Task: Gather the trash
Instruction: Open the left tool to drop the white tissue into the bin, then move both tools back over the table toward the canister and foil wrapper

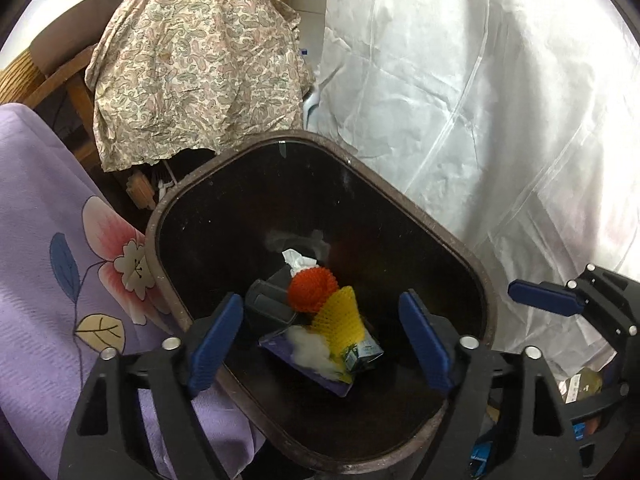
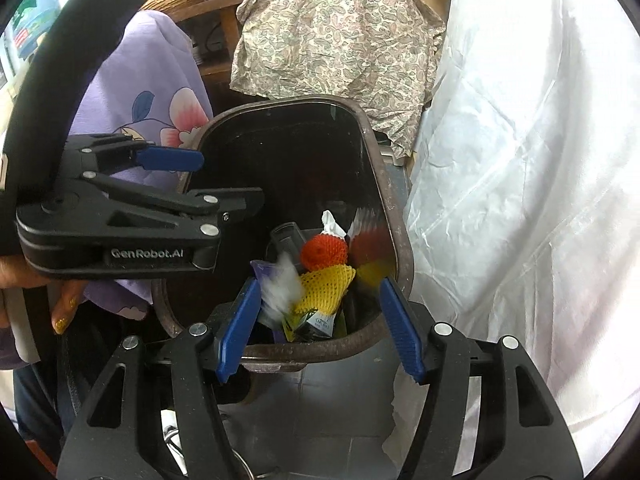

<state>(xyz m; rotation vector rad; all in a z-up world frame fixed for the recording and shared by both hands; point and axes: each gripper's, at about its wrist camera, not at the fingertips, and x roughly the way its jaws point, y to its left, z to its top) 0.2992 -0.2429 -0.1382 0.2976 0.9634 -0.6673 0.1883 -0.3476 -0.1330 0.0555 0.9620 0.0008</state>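
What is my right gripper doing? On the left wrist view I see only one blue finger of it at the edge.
Observer: The right gripper is open with nothing between its pads, poised above the near rim of the bin.
Operator: Anything clinging to my left one?
Observer: Seen from the side, the left gripper hangs over the bin's left rim, open, and nothing dangles from it.
Operator: What lies in front of the bin?
Observer: Grey floor tiles, with the edge of the white sheet hanging down on their right.
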